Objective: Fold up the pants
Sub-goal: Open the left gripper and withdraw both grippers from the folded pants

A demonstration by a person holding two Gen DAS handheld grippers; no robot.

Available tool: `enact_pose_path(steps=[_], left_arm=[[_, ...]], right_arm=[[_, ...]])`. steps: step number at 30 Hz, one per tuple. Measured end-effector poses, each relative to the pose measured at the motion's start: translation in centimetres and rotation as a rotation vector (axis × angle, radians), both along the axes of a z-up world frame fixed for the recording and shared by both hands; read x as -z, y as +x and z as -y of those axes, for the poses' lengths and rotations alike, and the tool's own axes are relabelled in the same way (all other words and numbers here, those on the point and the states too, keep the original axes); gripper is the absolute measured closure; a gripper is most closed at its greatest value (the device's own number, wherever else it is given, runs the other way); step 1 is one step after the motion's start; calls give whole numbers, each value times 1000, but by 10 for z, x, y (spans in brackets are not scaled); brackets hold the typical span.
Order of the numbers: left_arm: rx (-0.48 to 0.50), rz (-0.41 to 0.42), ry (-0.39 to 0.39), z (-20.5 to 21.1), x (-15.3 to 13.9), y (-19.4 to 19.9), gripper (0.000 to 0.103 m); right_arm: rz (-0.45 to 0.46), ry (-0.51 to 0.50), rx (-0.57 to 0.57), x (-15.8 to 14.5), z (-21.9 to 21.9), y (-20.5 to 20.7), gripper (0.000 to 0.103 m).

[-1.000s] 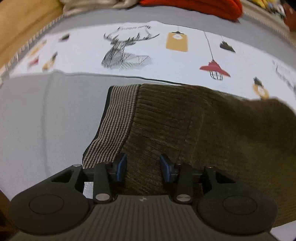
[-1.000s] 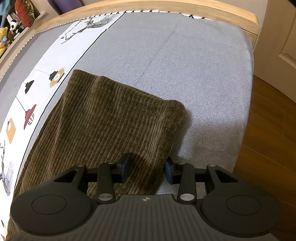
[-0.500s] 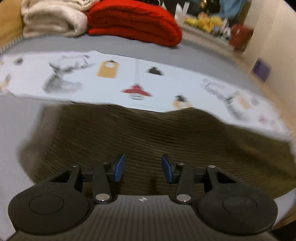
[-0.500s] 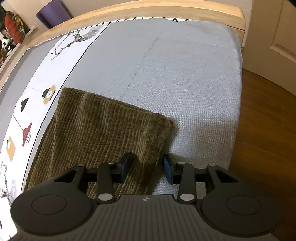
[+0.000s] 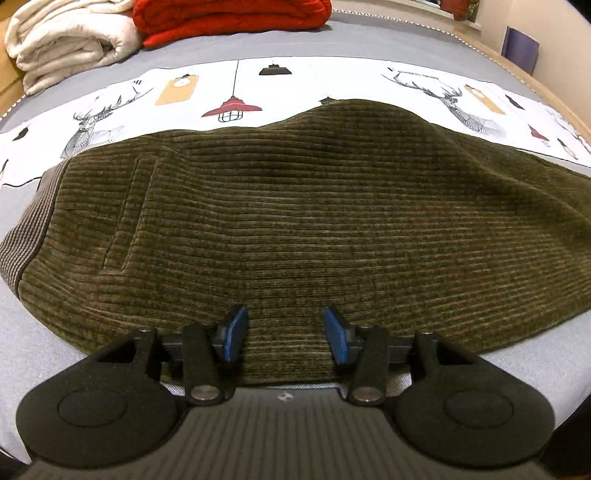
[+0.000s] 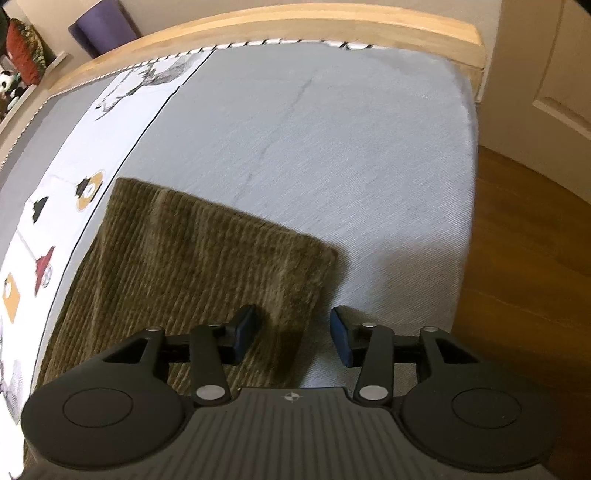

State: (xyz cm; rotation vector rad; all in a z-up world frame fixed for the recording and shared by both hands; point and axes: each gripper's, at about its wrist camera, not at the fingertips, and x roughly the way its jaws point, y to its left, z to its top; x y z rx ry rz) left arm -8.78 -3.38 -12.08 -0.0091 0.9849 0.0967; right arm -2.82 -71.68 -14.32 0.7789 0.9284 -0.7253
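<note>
The brown corduroy pants [image 5: 314, 221] lie flat across the grey bed, folded lengthwise, with the striped waistband [image 5: 26, 229] at the left. My left gripper [image 5: 284, 334] hovers over the middle of the pants' near edge. Its jaws are opening, and cloth lies under the gap without being pinched. In the right wrist view the leg end of the pants [image 6: 207, 266] lies on the sheet. My right gripper [image 6: 293, 334] straddles the near edge by the hem corner, one pad over cloth and the other over bare sheet. Its jaws are opening too, pressing on nothing.
A white printed sheet strip [image 5: 332, 81] runs behind the pants. A folded cream blanket [image 5: 70, 48] and a red blanket [image 5: 229, 14] sit at the far side. The wooden bed frame [image 6: 295, 26] borders the mattress, with wooden floor [image 6: 524, 240] to the right.
My left gripper has slid right along the pants' near edge, from the waistband to the middle, and its jaws have widened. The right gripper stayed near the hem corner and its jaws spread apart.
</note>
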Motion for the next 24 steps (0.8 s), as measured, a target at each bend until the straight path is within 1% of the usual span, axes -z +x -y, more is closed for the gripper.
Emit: enact_pose_path(steps=[4, 8, 14, 17, 19, 20, 24], left_arm=[[2, 2, 5, -2, -1, -1, 51], [2, 2, 4, -2, -1, -3, 51], [4, 3, 4, -2, 0, -2, 51], [8, 3, 7, -1, 0, -2, 51], [8, 3, 6, -1, 0, -2, 51], [8, 3, 7, -1, 0, -2, 51], [8, 4, 7, -1, 0, -2, 51]], right_arm=[[-5, -4, 13, 1, 2, 0, 49], [-8, -17, -12, 2, -1, 6, 39], [6, -18, -64, 2, -5, 14, 39], [7, -16, -58, 2, -4, 14, 40], [3, -20, -47, 2, -3, 13, 45], [-5, -30, -39, 2, -3, 13, 46], [-16, -41, -21, 1, -2, 12, 45]])
